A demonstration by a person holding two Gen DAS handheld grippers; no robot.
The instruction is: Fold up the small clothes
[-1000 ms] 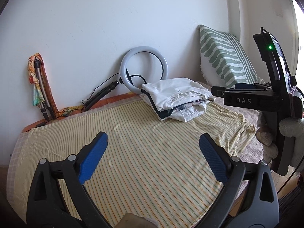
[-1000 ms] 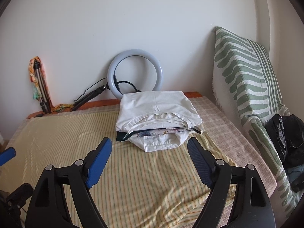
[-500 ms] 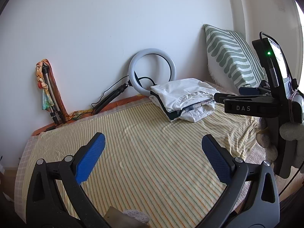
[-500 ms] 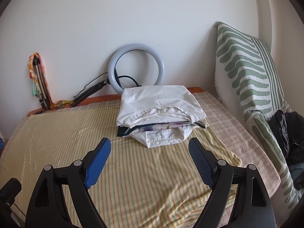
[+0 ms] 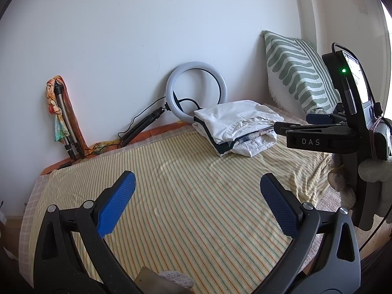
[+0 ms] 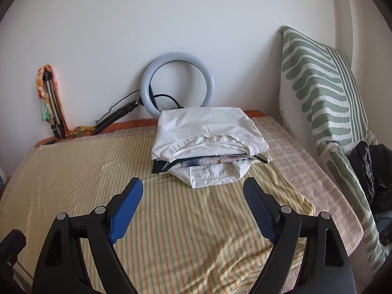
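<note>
Both my hand-held grippers are spread wide and empty: left, right. Ahead of the right one, the stack of folded clothes sits on the striped bed cover. I judge folding nearly finished; no loose garment shows.

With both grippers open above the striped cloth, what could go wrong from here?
1. The stack of folded clothes is uneven, with lower pieces sticking out in front; a nudge may topple it.
2. The ring light leans just behind the stack, its cable nearby; a push backwards could knock it.
3. The right gripper might pinch the wrinkled striped cloth underneath.
</note>
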